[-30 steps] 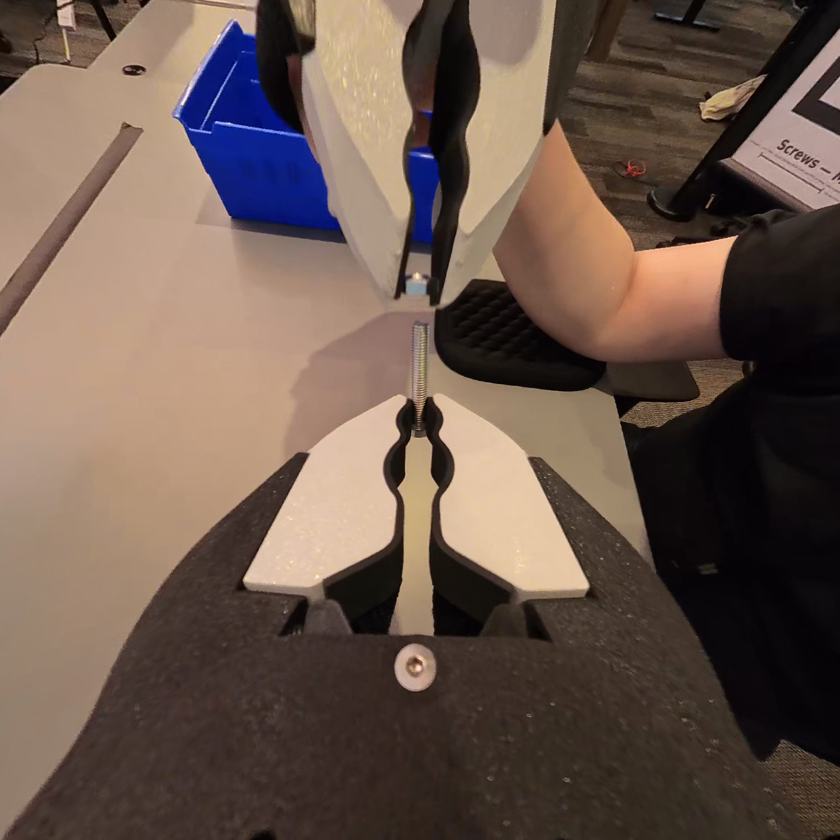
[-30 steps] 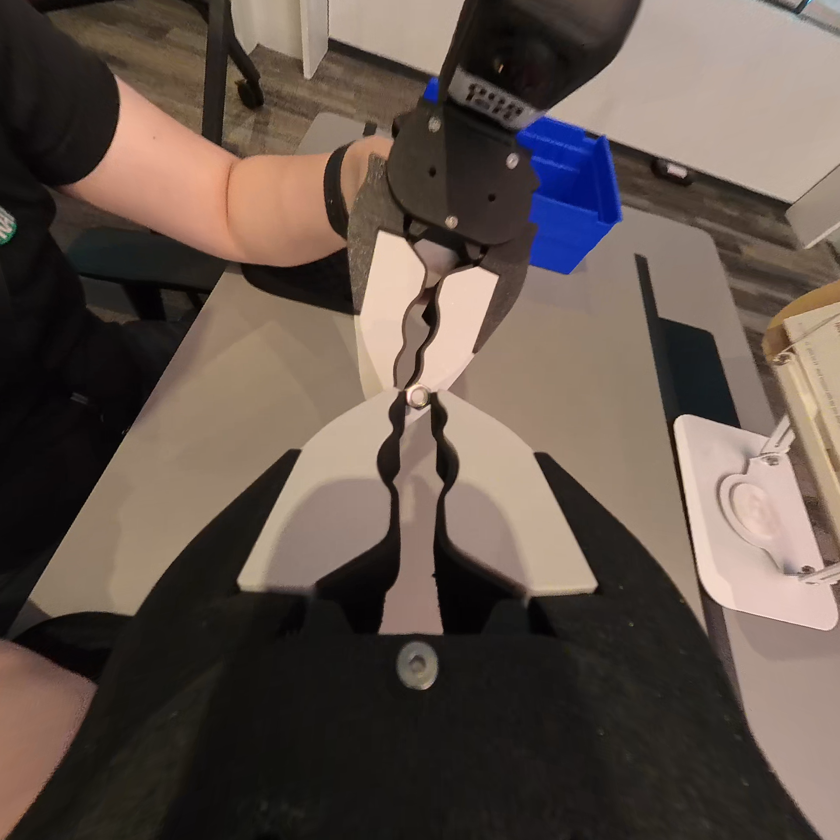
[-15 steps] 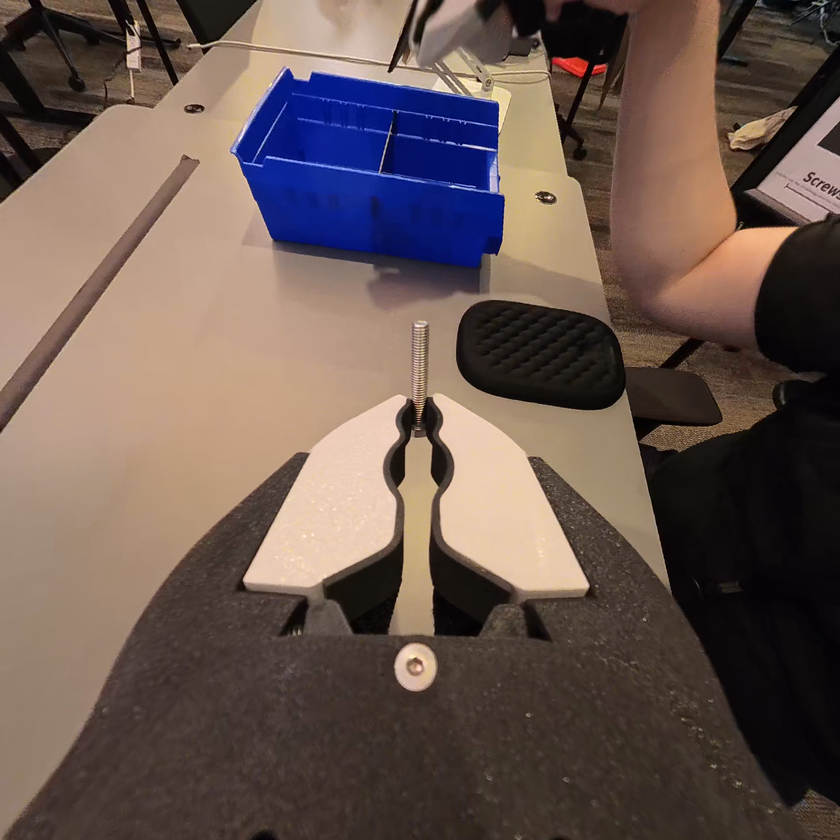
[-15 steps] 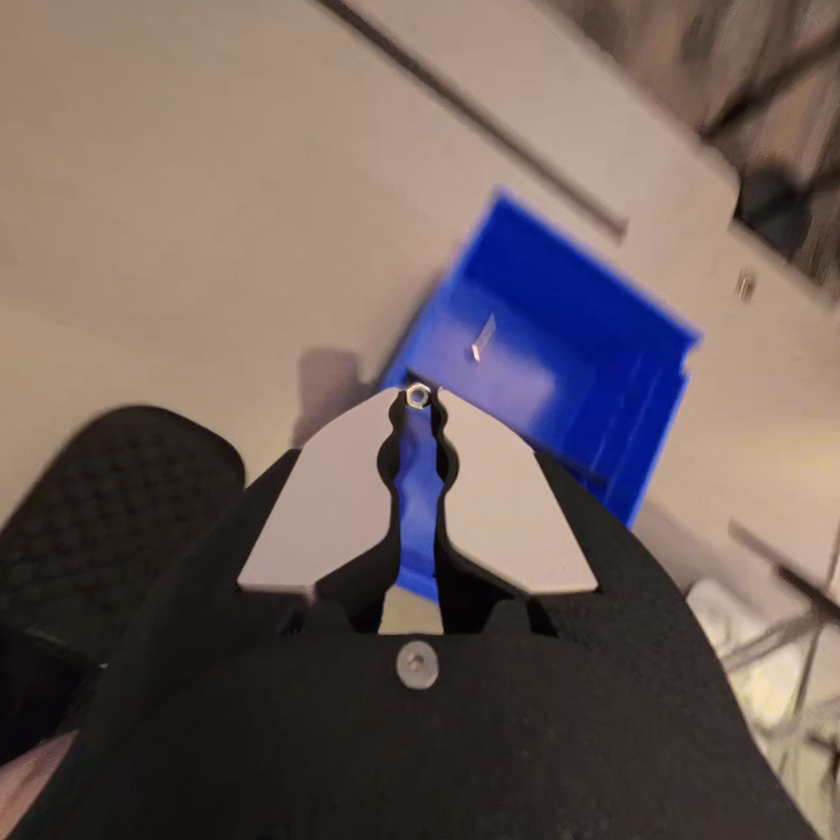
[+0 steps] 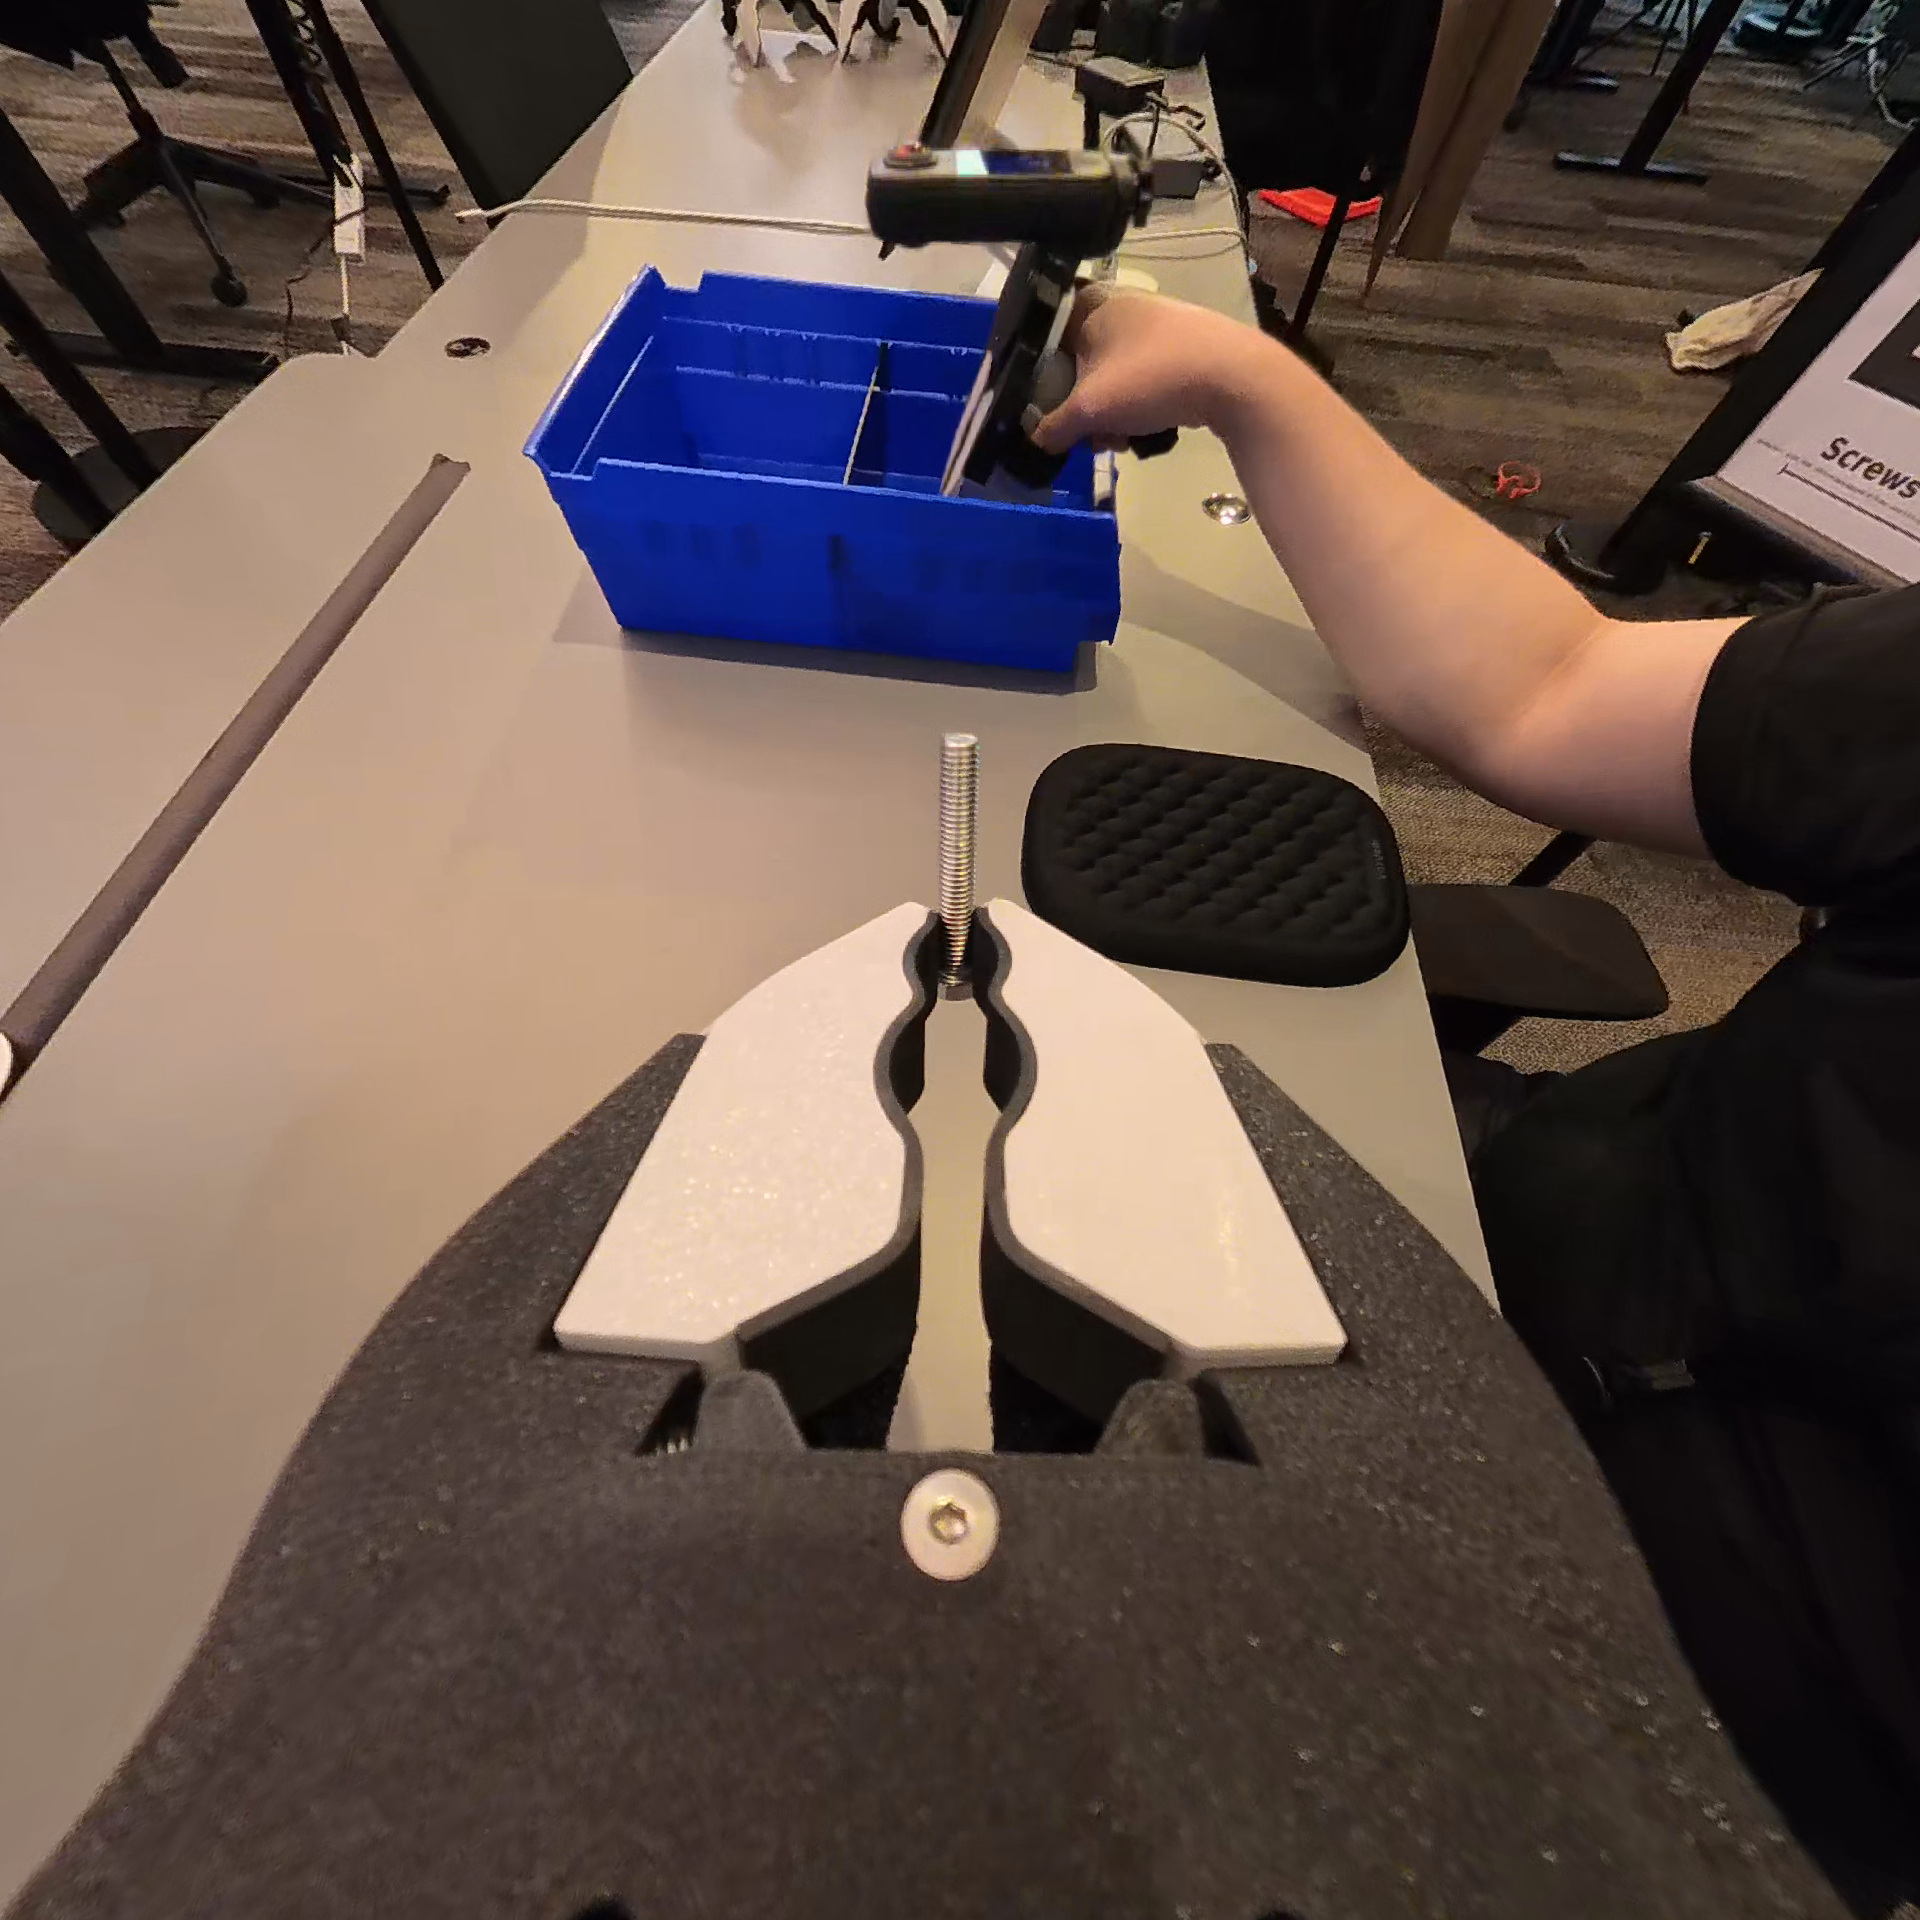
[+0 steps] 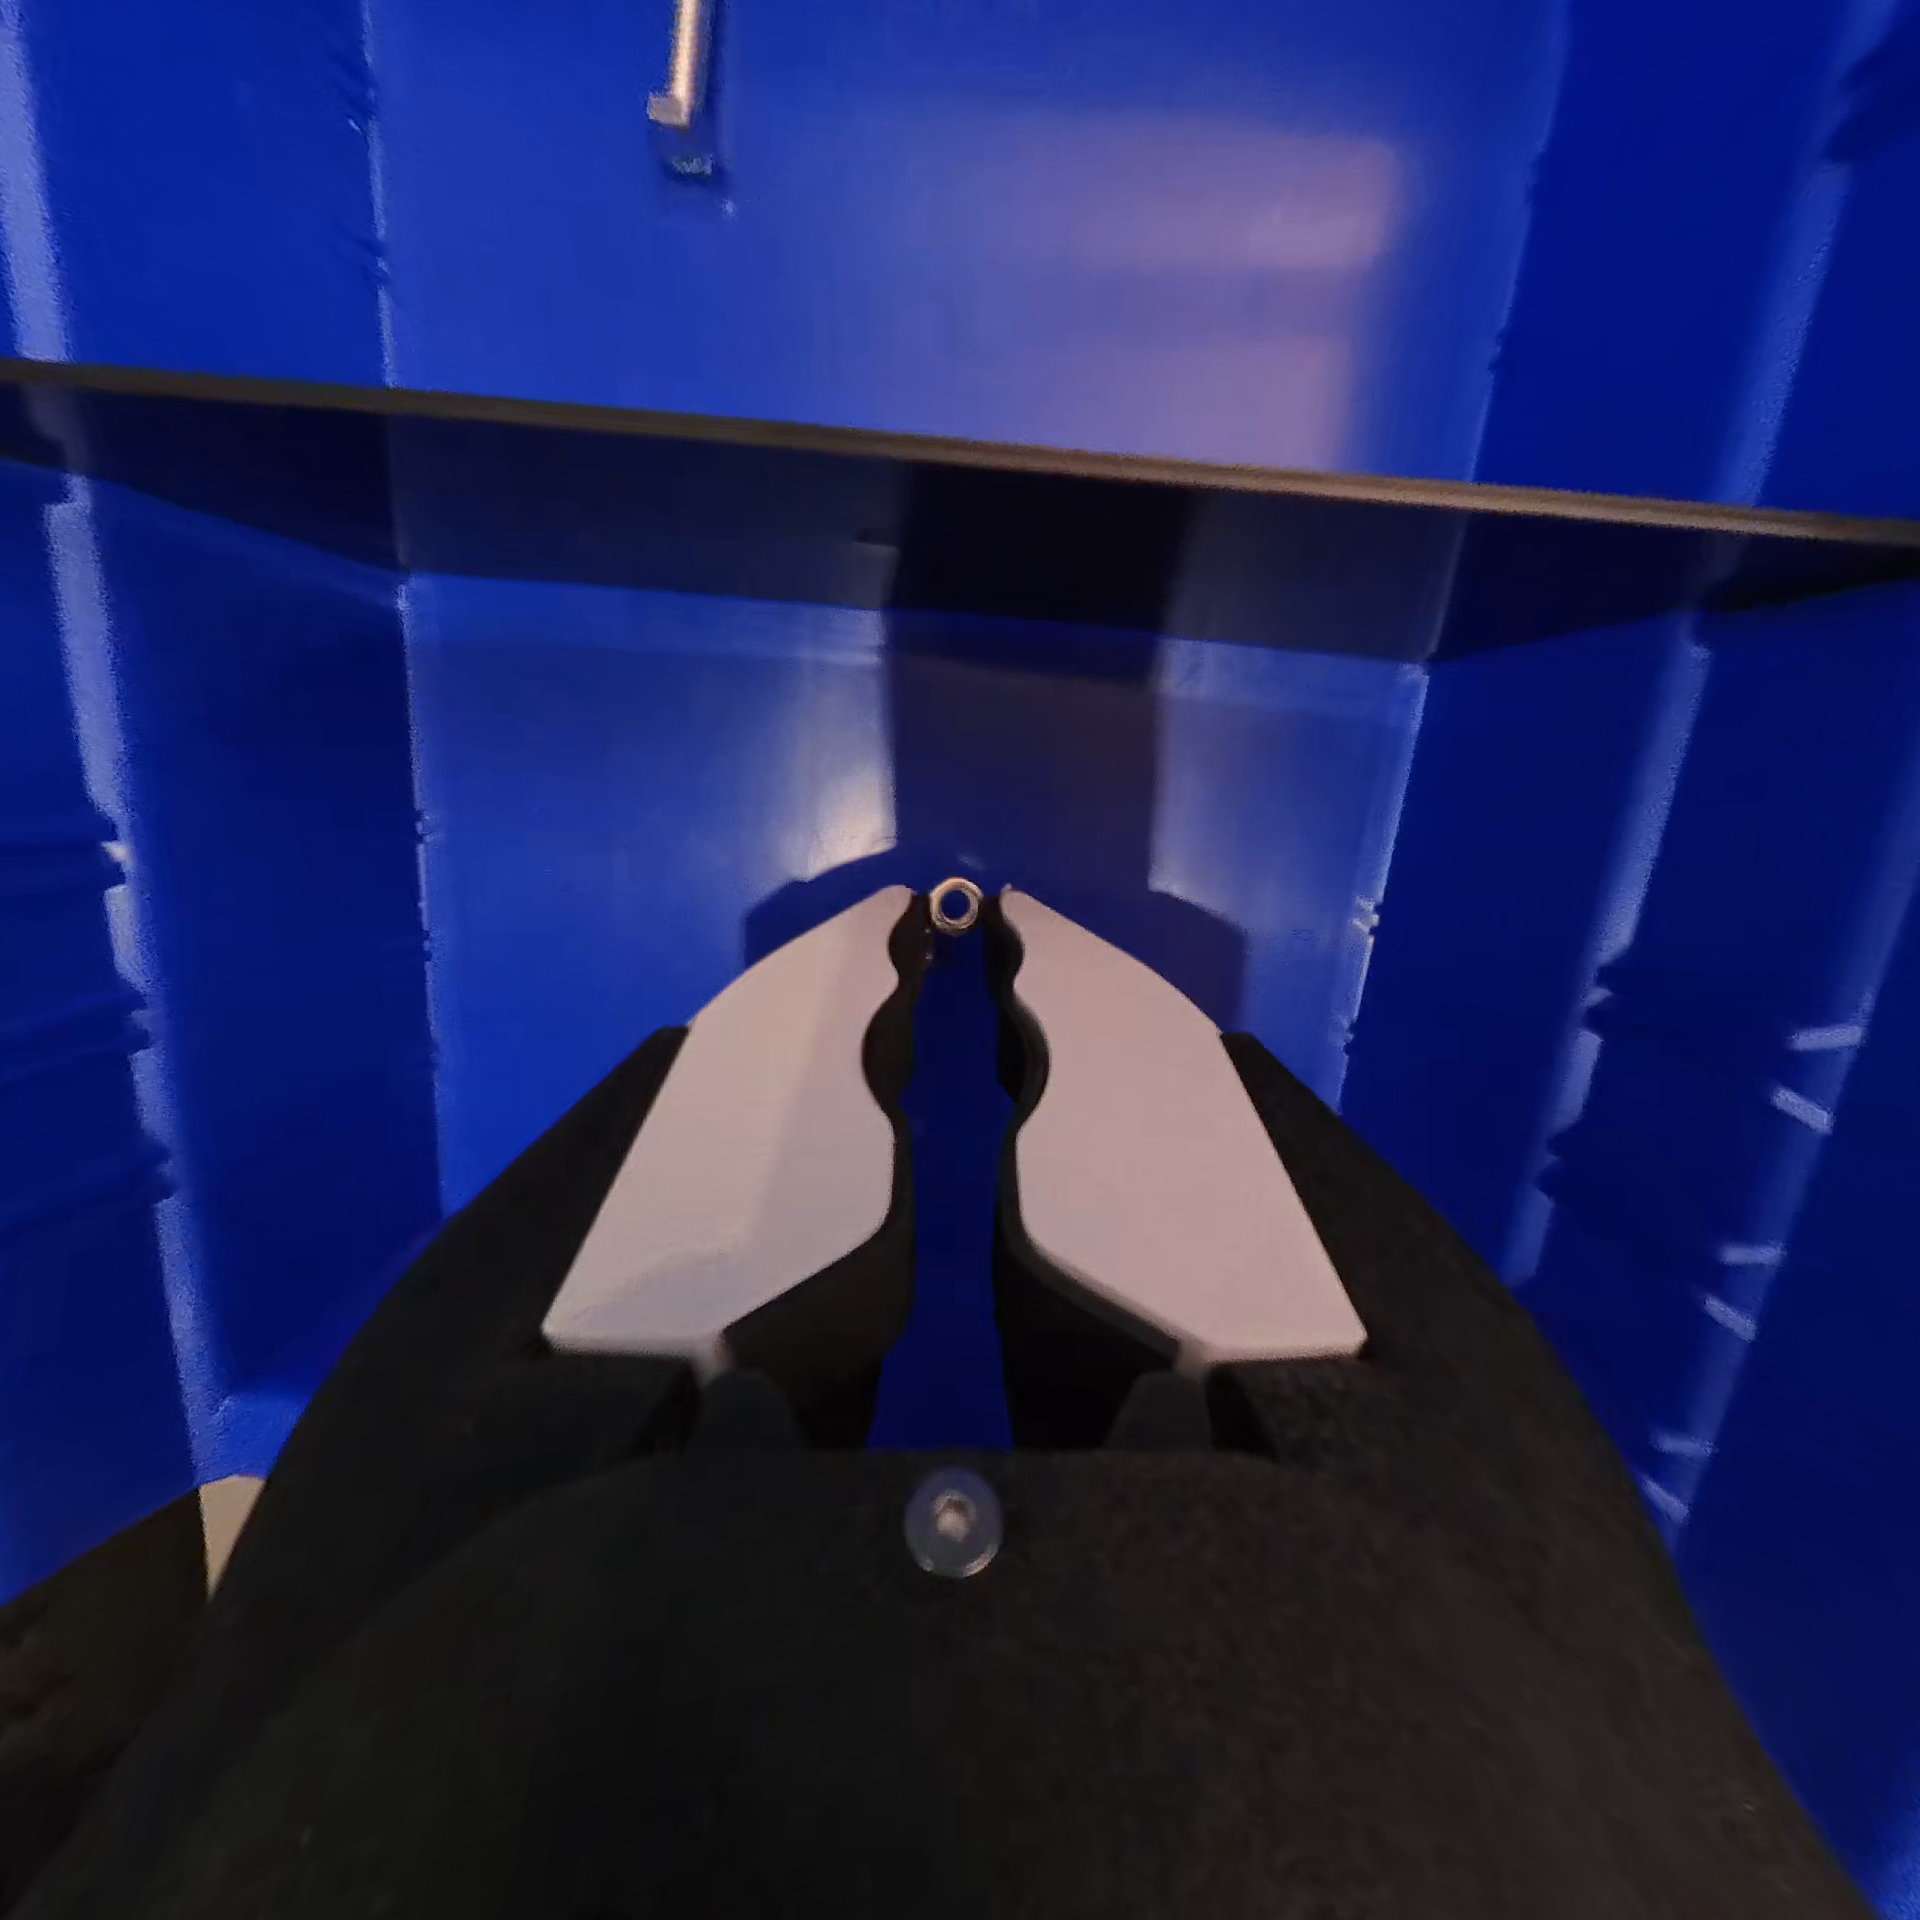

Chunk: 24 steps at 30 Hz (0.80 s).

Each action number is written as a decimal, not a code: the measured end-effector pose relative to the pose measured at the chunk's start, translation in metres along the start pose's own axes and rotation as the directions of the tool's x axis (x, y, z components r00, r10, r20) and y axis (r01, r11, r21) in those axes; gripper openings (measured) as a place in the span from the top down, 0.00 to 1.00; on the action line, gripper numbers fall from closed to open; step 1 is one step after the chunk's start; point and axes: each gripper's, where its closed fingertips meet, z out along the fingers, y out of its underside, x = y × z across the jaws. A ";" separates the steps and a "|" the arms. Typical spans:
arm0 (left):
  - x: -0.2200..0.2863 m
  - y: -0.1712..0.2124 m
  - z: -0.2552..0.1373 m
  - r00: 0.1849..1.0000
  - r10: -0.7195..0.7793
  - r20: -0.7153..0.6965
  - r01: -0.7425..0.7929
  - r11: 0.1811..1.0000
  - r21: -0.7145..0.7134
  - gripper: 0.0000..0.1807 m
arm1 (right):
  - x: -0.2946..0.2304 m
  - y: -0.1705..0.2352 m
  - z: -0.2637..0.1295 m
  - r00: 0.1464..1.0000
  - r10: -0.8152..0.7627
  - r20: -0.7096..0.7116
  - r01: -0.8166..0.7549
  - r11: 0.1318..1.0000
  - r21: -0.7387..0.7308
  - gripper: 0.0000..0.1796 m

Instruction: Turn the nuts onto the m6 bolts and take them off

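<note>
1. The nut [image 6: 951,906] is off the bolt [image 5: 958,831], so I judge this to be the put-away end of the take-off step. The right gripper [image 6: 954,914] is down inside the blue bin [image 5: 831,561], in the compartment at the bin's near right corner, with the nut sitting between its tips.

2. The right gripper's jaws stand narrow. There looks to be a sliver of gap beside the nut (the picture is soft there), so I cannot tell whether they are pinching it or have just let go.

3. The left gripper [image 5: 956,935] hangs over the near half of the table [image 5: 312,935], clamped on the head end of the bolt. The threaded shank stands clear of the tips, bare, pointing toward the bin.

4. The next move, as I read it, calls for a clean release of the nut onto the bin floor, then lifting the right gripper straight up so the fingers clear the dark divider [image 6: 935,468] and the bin walls.

5. Beyond that divider, in the neighbouring compartment, another bolt [image 6: 686,94] lies on the bin floor.

6. A black padded rest [image 5: 1216,862] lies at the table's right edge, just beside the held bolt. The person's forearm [image 5: 1403,623] reaches over that edge toward the bin. Neither blocks the bolt.
</note>
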 end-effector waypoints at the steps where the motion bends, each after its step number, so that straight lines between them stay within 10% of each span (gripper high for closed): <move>1: 0.000 0.000 0.001 1.000 -0.001 0.000 0.001 1.000 -0.003 0.97 | 0.000 0.001 0.003 1.000 -0.002 0.003 0.002 1.000 -0.011 0.94; 10: -0.003 0.008 0.004 1.000 -0.018 0.003 0.018 1.000 -0.016 0.97 | 0.004 -0.008 0.001 1.000 -0.003 -0.026 0.004 1.000 0.021 0.85; 16: -0.008 -0.002 -0.002 0.999 -0.010 0.034 0.008 0.999 0.038 0.97 | -0.022 -0.036 -0.098 0.987 0.000 -0.159 0.034 0.978 0.206 0.83; 21: -0.015 -0.014 0.000 0.999 -0.015 0.050 0.009 0.993 0.119 0.97 | -0.170 -0.106 -0.200 0.928 -0.374 -0.010 0.308 0.749 0.586 0.83; 24: -0.018 -0.017 -0.004 0.998 -0.036 0.055 0.027 0.987 0.159 0.97 | -0.301 -0.103 -0.235 0.630 -0.741 0.231 0.365 0.545 0.755 0.84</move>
